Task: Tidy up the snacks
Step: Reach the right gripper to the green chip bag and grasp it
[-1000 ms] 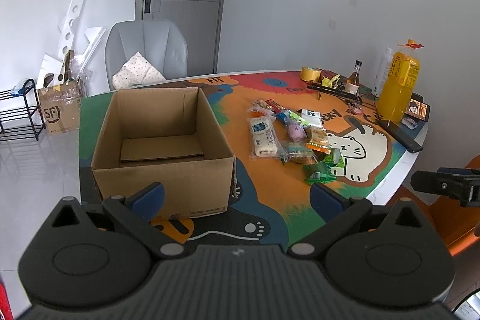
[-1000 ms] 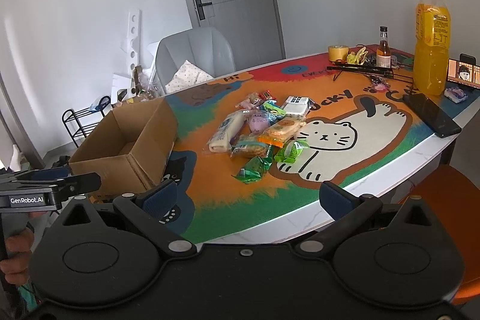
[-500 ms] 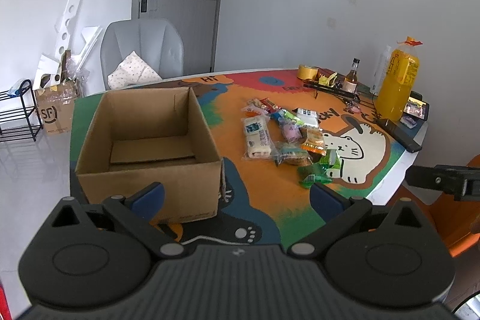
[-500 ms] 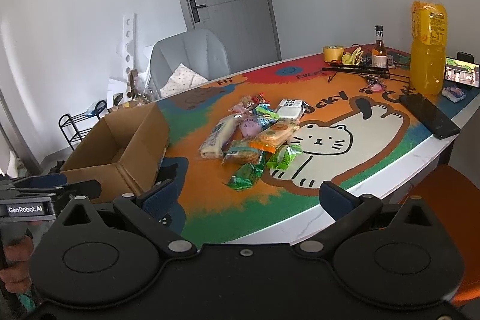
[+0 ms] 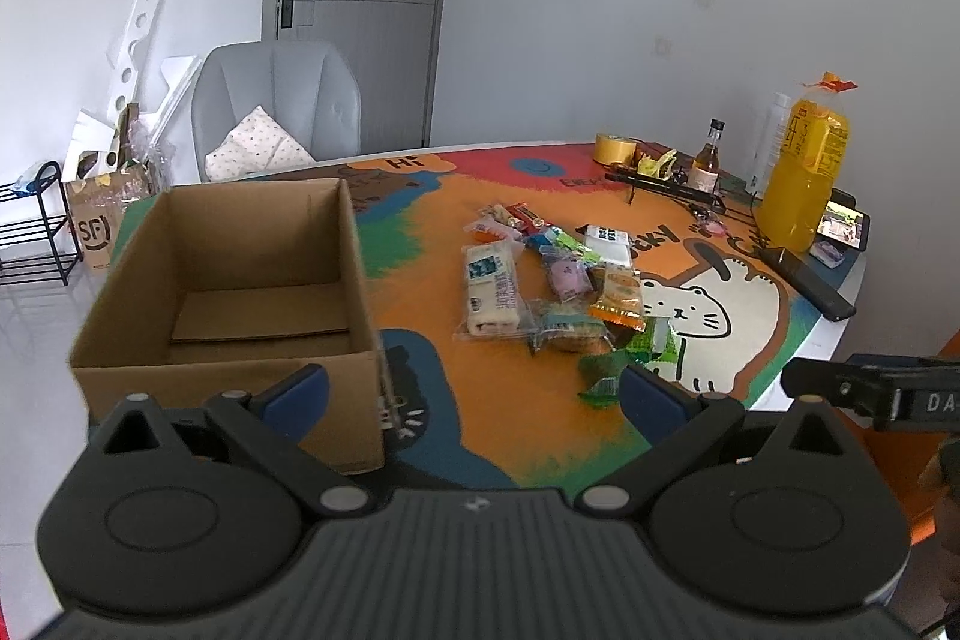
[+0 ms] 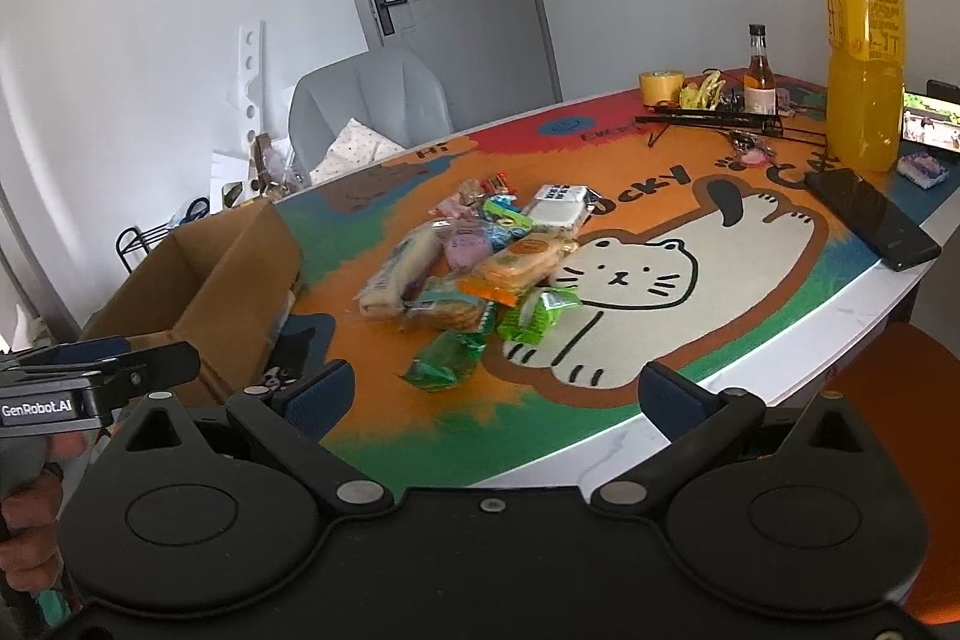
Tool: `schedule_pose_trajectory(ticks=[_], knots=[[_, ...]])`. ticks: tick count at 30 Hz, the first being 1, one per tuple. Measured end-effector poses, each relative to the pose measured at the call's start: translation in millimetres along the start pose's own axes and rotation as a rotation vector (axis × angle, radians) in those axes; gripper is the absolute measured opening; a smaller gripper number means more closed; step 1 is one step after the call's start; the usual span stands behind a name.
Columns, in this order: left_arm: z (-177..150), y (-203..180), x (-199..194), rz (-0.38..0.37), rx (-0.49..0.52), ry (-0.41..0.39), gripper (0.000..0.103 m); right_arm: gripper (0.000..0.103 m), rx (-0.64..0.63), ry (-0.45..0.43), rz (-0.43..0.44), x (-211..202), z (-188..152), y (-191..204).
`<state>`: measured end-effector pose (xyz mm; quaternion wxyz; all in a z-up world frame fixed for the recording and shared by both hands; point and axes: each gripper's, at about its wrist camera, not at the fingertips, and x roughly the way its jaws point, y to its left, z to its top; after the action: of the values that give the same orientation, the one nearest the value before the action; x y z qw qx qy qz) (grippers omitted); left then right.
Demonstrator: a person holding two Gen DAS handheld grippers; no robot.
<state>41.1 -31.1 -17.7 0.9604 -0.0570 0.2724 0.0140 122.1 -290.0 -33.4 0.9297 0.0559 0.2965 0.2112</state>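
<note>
Shelf rack (image 5: 36, 232) of black wire far left on the floor, a brown SF paper bag (image 5: 99, 226) next to it, then a grey chair (image 5: 276, 106) with a dotted cushion (image 5: 258, 151) behind the worktop (image 5: 420, 268). Cardboard box (image 5: 240, 292) stands open and upright on the worktop's left part, nothing inside but a loose cardboard sheet on its floor. Left claw (image 5: 474, 388) hangs low at the near edge, jaws spread wide, nothing between them; left blue pad sits in front of the box's near wall. Snacks (image 5: 552, 292) lie in a loose pile mid-worktop, to the right of the box and apart from it: a long white bread pack (image 5: 492, 289), a purple pack (image 5: 567, 277), an orange cracker pack (image 5: 618, 292), green packs (image 5: 624, 364) nearest the edge, a white pack (image 5: 606, 244) at the back. Cat drawing on the mat just right of the pile. Right claw (image 6: 495, 388) also at the near edge, jaws spread, empty, green packs just ahead of it. Further right at the back: tape roll (image 5: 613, 148), small brown bottle (image 5: 708, 157), big orange-juice bottle (image 5: 807, 166). Dark phone (image 6: 870, 217) flat near the right edge, another phone (image 6: 933, 121) propped behind the juice, screen lit. Hand (image 6: 30, 514) grips the left tool's handle, seen from the right wrist view.
</note>
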Motion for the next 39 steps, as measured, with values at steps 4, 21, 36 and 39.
schedule_pose_trajectory(ticks=[4,21,36,39], knots=[[-0.2,-11.7,11.7,-0.002,0.011,-0.003,0.102,0.103,0.008,-0.008,0.001,11.2,-0.2,-15.2],[-9.1,-54.0,72.1,-0.028,-0.003,0.012,0.085,0.092,0.068,0.017,0.113,69.8,3.1,-58.6],[-17.2,-55.3,130.7,-0.09,-0.077,0.085,0.063,0.066,0.119,0.099,0.181,124.2,8.4,-71.2],[-17.9,-55.8,135.7,-0.11,-0.094,0.092,0.063,0.066,0.106,0.097,0.188,129.0,11.2,-69.9]])
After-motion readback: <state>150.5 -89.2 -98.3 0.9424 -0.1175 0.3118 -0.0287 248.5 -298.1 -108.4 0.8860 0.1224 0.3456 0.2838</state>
